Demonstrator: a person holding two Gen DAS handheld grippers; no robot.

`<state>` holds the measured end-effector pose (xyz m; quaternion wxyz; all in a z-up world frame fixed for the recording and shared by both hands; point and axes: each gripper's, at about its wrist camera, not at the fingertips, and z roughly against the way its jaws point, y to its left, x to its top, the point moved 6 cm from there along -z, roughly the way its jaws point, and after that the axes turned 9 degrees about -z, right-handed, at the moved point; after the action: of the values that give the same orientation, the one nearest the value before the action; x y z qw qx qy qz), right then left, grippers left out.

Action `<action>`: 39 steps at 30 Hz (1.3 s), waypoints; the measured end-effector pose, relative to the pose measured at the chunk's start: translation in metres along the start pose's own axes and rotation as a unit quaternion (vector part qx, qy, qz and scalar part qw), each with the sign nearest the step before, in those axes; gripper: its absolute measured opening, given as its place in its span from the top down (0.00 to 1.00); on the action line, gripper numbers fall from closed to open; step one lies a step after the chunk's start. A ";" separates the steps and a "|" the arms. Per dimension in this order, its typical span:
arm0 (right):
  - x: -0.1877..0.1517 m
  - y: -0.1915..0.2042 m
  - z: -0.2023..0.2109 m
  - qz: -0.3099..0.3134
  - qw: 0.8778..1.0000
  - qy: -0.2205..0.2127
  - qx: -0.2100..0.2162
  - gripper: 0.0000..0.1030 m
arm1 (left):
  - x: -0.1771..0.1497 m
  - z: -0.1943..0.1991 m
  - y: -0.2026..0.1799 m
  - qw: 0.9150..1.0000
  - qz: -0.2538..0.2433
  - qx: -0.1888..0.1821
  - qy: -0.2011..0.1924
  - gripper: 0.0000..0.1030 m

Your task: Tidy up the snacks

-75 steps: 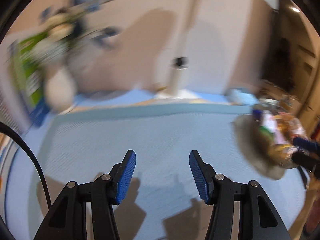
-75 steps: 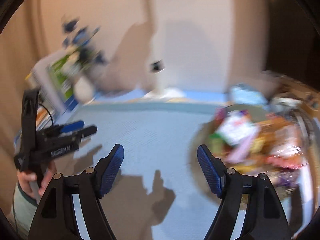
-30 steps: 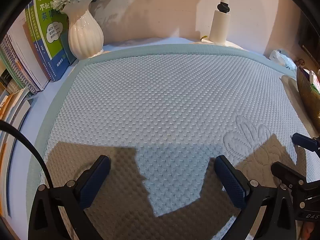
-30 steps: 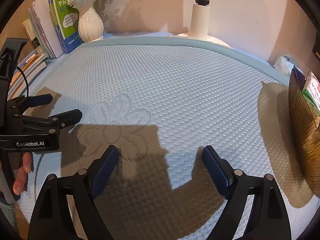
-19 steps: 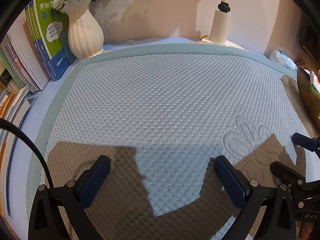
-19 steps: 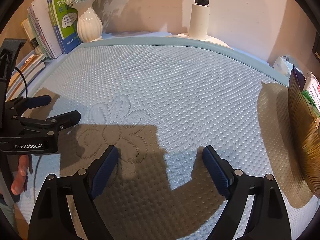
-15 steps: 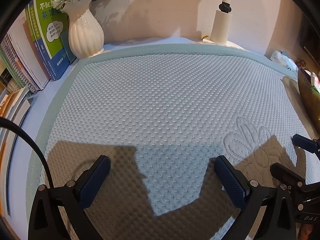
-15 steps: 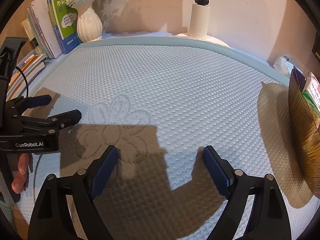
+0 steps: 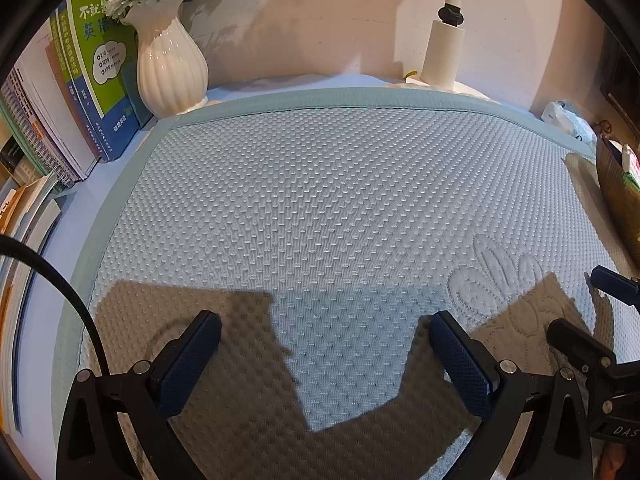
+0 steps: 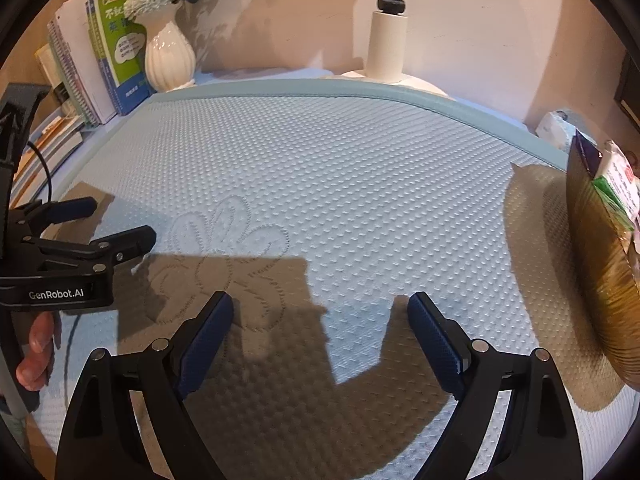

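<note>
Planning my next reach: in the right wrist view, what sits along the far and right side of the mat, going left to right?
Books → white vase → white lamp post → plastic bag → basket of snacks.
</note>
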<state>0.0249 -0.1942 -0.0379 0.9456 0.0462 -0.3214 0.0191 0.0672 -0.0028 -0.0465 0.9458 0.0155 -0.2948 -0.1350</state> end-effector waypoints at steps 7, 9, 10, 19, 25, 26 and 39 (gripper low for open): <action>0.000 -0.007 0.003 -0.018 0.999 -0.007 -0.034 0.14 | -0.001 0.001 0.003 1.000 0.029 0.009 0.002 0.00; -0.001 -0.014 0.003 -0.035 0.998 -0.003 -0.047 0.14 | -0.004 0.003 0.002 0.998 0.046 0.029 0.006 0.00; -0.002 -0.018 0.001 -0.046 0.998 0.005 -0.049 0.14 | -0.005 0.003 0.001 0.998 0.049 0.036 0.007 0.00; -0.004 -0.021 -0.002 -0.038 0.997 0.015 -0.058 0.00 | -0.009 0.001 0.000 0.996 0.074 0.049 0.005 0.00; 0.000 -0.029 -0.005 -0.054 0.997 0.021 -0.048 0.00 | -0.006 -0.002 0.001 0.995 0.081 0.054 0.014 0.00; -0.001 -0.029 -0.005 -0.051 0.997 0.020 -0.054 0.00 | -0.007 -0.001 0.001 0.995 0.082 0.054 0.011 0.00; -0.002 -0.015 0.003 -0.007 0.992 -0.017 -0.126 0.00 | -0.011 0.002 0.002 0.994 0.084 0.062 -0.009 0.00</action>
<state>0.0225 -0.2094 -0.0384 0.9386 -0.0706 -0.3366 -0.0285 0.0576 0.0023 -0.0509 0.9484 0.0476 -0.3114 -0.0364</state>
